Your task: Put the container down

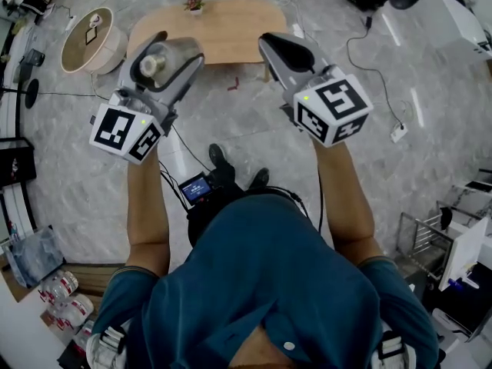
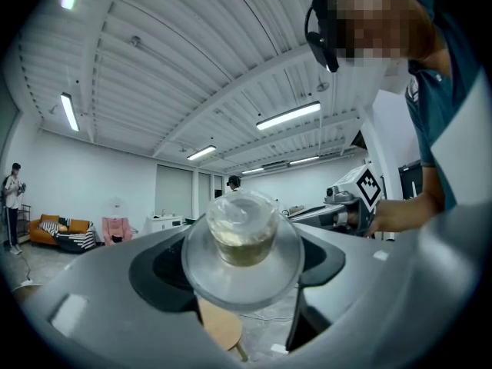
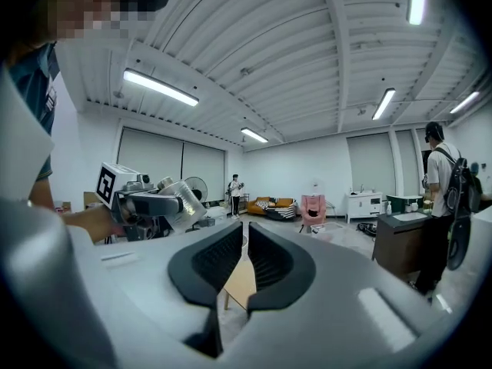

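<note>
A clear plastic container [image 1: 159, 61] with a wide lid and pale contents is clamped in my left gripper [image 1: 171, 52], held high above the floor. In the left gripper view the container [image 2: 242, 237] fills the gap between the dark pads, bottom toward the camera. My right gripper [image 1: 274, 44] is raised beside it, shut with nothing between its jaws; its ridged pads [image 3: 265, 256] stand almost together. The right gripper view also shows the left gripper with the container [image 3: 171, 198] off to the left. A light wooden table [image 1: 231, 33] lies below and ahead of both grippers.
A small potted plant [image 1: 194, 4] stands at the table's far edge. A round tan tub [image 1: 91, 41] sits on the floor left of the table. Cables [image 1: 369, 60] run over the grey floor at right. People stand far off in the room [image 3: 442, 198].
</note>
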A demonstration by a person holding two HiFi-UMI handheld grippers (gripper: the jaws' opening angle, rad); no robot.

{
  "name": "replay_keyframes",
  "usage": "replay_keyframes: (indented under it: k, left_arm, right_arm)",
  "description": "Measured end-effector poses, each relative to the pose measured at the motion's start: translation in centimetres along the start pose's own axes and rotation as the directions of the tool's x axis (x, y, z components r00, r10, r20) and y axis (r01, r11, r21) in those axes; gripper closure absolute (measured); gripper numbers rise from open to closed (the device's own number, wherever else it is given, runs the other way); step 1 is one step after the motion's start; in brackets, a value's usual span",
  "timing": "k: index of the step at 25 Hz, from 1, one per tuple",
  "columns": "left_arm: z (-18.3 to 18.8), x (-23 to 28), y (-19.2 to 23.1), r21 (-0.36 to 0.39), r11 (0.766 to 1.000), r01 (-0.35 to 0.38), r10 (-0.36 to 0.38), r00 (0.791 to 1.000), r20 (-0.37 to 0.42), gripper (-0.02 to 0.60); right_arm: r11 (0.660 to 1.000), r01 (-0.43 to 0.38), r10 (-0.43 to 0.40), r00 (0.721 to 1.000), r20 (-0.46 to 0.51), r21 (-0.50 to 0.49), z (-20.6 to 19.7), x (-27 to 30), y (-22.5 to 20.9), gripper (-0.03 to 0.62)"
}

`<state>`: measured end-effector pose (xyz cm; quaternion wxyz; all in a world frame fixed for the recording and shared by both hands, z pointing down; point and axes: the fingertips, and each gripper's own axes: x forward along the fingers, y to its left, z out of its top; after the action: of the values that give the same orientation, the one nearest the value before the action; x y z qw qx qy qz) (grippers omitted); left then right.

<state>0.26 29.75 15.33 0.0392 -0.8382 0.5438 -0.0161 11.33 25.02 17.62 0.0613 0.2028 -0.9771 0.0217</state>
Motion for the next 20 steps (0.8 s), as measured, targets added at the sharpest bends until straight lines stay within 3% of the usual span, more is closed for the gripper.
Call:
replay_keyframes:
  k: [20]
  left_arm:
    - [-1.1, 3.9, 13.0, -0.017, 0.990, 0.138, -0.138, 0.990, 0.000, 0.252]
  right_arm:
    - [0.983, 0.180, -0.180, 0.984, 0.010, 0.026, 2.3, 10.2, -3.8, 0.580]
